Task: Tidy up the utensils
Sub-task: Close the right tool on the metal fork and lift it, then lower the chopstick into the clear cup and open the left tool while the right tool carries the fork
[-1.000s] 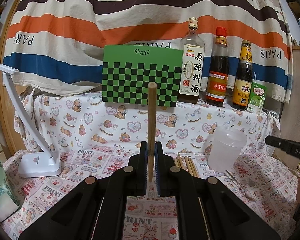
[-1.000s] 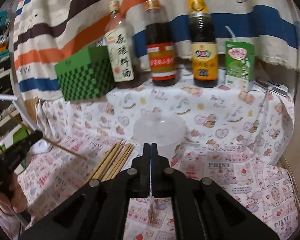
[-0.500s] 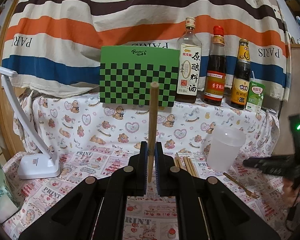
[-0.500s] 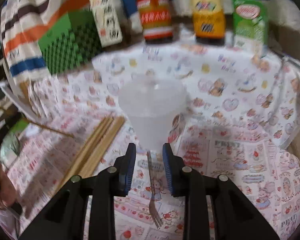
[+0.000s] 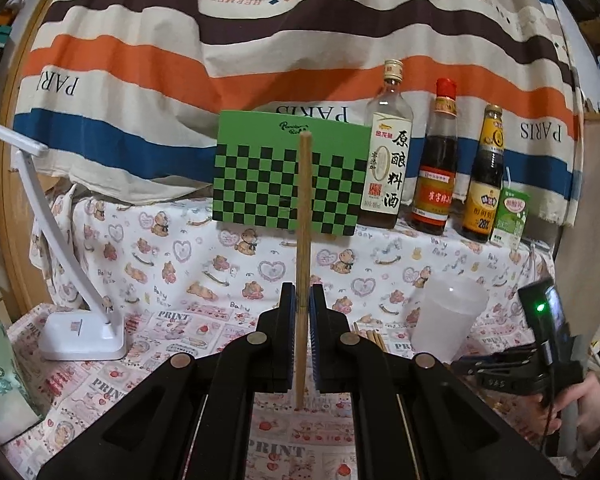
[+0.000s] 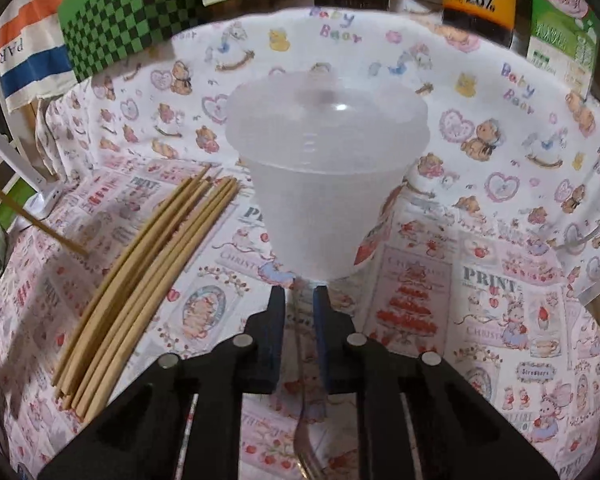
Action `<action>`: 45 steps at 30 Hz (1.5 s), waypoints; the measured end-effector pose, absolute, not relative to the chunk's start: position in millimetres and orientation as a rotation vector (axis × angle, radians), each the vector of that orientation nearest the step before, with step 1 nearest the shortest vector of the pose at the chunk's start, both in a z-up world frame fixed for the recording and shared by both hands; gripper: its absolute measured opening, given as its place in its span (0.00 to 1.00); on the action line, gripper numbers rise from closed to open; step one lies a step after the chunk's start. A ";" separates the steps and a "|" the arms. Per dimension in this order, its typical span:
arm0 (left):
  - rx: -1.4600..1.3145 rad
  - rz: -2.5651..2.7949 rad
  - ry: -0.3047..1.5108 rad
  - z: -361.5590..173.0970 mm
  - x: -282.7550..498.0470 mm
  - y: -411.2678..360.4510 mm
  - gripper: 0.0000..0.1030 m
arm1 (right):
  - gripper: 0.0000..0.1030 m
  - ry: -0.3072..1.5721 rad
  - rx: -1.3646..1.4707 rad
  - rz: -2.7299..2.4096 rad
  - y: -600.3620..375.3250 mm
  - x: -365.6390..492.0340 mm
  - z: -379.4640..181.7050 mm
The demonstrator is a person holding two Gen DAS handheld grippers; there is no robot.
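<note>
My left hand-held gripper (image 5: 300,334) stays clamped on the upright wooden chopstick (image 5: 303,240). My right hand-held gripper (image 6: 299,312) has dropped toward the translucent plastic cup (image 6: 326,168), jaws closing around the thin metal fork (image 6: 306,412) on the counter (image 6: 480,320).

We see a bench (image 6: 500,300) under a pink printed cloth. On it lie a bundle of wooden chopsticks (image 6: 140,292), a translucent plastic cup (image 6: 324,184), a metal fork (image 6: 304,412) and a white desk lamp (image 5: 82,332); a raised step behind carries three sauce bottles (image 5: 436,184).
</note>
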State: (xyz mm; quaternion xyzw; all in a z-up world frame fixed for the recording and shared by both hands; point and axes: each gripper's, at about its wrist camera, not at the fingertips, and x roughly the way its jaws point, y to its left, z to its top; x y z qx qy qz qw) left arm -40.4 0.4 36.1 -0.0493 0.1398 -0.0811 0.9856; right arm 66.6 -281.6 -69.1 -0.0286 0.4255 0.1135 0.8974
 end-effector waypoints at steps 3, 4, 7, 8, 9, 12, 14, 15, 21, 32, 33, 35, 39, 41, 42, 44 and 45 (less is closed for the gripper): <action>-0.123 -0.175 0.296 37.2 -38.7 3.1 0.05 | 0.07 0.883 -0.104 0.226 -273.2 68.2 -73.1; -0.124 -0.180 0.295 37.1 -39.3 2.9 0.05 | 0.07 0.883 -0.115 0.227 -271.5 67.1 -72.3; -0.077 -0.178 0.273 35.9 -42.6 -3.9 0.05 | 0.02 0.892 -0.083 0.226 -271.9 67.7 -71.5; -0.055 -0.189 0.267 35.5 -43.8 -7.9 0.05 | 0.02 0.891 -0.067 0.231 -273.8 67.3 -71.5; -0.042 -0.191 0.263 35.6 -45.0 -10.8 0.05 | 0.02 0.892 -0.047 0.243 -276.5 66.4 -71.3; -0.010 -0.204 0.257 36.0 -48.3 -17.6 0.05 | 0.02 0.852 0.016 0.292 -292.5 52.4 -58.7; 0.006 -0.210 0.246 37.9 -50.5 -20.2 0.05 | 0.02 0.783 0.047 0.326 -299.1 40.5 -40.5; 0.023 -0.212 0.235 38.8 -52.2 -22.2 0.05 | 0.02 0.745 0.060 0.344 -301.4 33.7 -31.1; -0.014 -0.324 0.284 63.8 -50.8 -46.9 0.05 | 0.01 0.400 0.200 0.405 -330.2 -14.1 25.9; -0.079 -0.434 0.140 145.2 -19.7 -144.1 0.05 | 0.01 0.278 0.368 0.273 -380.6 -10.6 40.6; -0.071 -0.429 0.135 145.3 -12.2 -152.8 0.05 | 0.01 0.277 0.372 0.263 -384.5 -10.0 39.4; -0.061 -0.421 0.155 139.2 8.7 -170.4 0.05 | 0.01 0.279 0.373 0.248 -391.9 -8.8 36.1; -0.054 -0.414 0.237 113.8 42.0 -187.3 0.05 | 0.01 0.271 0.401 0.195 -407.8 -4.3 32.5; -0.039 -0.403 0.260 100.8 49.3 -189.6 0.05 | 0.02 0.255 0.422 0.171 -416.4 -5.3 33.3; -0.032 -0.404 0.274 94.3 53.3 -190.0 0.05 | 0.02 0.252 0.438 0.171 -420.9 -6.0 33.7; -0.019 -0.410 0.304 84.3 59.2 -190.8 0.05 | 0.02 0.252 0.460 0.172 -426.4 -6.1 34.0; -0.009 -0.413 0.325 79.6 62.4 -192.1 0.05 | 0.01 0.252 0.461 0.167 -427.5 -6.3 34.0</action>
